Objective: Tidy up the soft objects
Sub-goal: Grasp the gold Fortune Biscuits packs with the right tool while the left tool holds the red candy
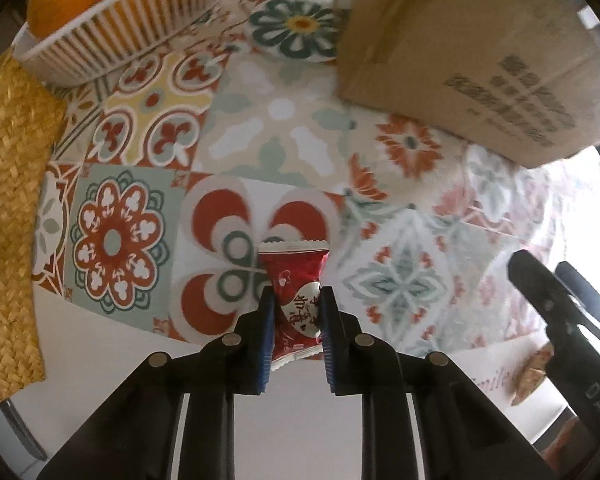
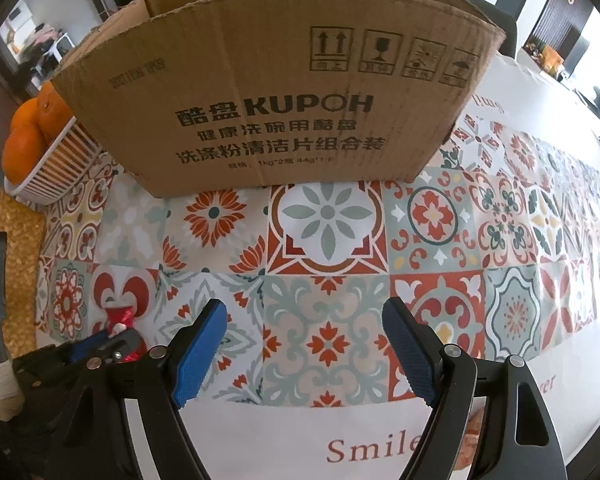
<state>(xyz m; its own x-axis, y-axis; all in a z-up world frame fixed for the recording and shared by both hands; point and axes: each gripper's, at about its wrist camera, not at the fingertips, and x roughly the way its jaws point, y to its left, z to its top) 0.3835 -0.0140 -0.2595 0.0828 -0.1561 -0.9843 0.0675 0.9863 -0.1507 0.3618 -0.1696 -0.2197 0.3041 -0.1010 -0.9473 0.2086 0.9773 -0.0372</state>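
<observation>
Left wrist: we see left gripper (image 1: 296, 306) clamping red foil snack packet (image 1: 294, 280); brown cardboard box (image 1: 472, 48) at 1 o'clock. Right gripper (image 2: 304, 320) spread, holding nothing.

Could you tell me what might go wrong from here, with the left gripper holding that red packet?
1. The left gripper pinches the red snack packet only across its lower part, so the soft packet might slip or crush.
2. The cardboard box has tall walls; the packet could catch on the rim if carried low.
3. The open right gripper sits close by and could collide.
</observation>
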